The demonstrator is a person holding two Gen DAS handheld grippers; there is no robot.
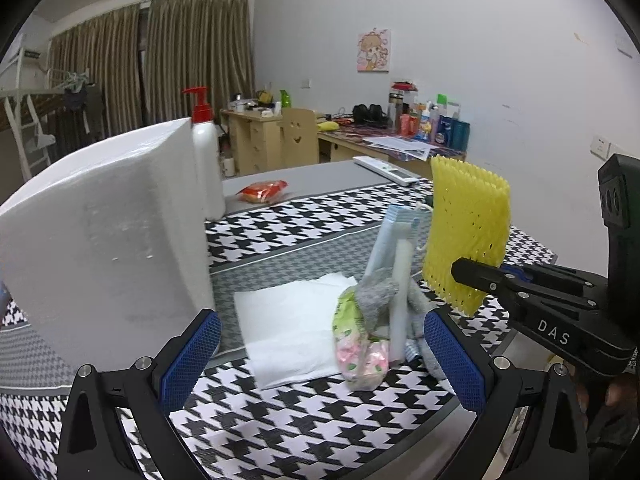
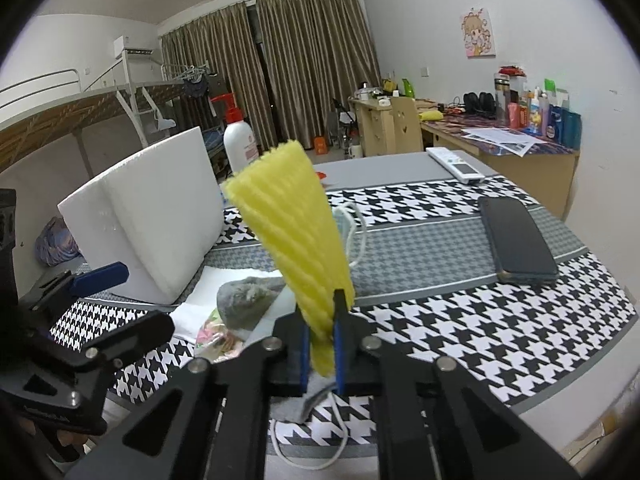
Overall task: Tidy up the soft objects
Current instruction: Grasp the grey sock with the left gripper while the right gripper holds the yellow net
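My right gripper (image 2: 320,344) is shut on the lower end of a yellow foam fruit net (image 2: 296,232), which stands up above the table. In the left wrist view that net (image 1: 468,232) hangs at the right, pinched by the right gripper (image 1: 472,280). My left gripper (image 1: 324,360) is open, its blue pads (image 1: 196,356) wide apart and low over a pile: a white tissue (image 1: 288,328), a green floral packet (image 1: 360,356), a grey cloth (image 1: 376,296), a white foam tube (image 1: 400,300) and a pale blue face mask (image 1: 388,236). The left gripper (image 2: 140,298) also shows at the left of the right wrist view.
A big white foam block (image 1: 108,240) stands at the left, with a red-pump bottle (image 1: 204,160) behind it. A red packet (image 1: 264,192) and a white remote (image 2: 456,164) lie at the far side. A dark phone (image 2: 516,240) lies to the right on the houndstooth cloth (image 2: 460,320).
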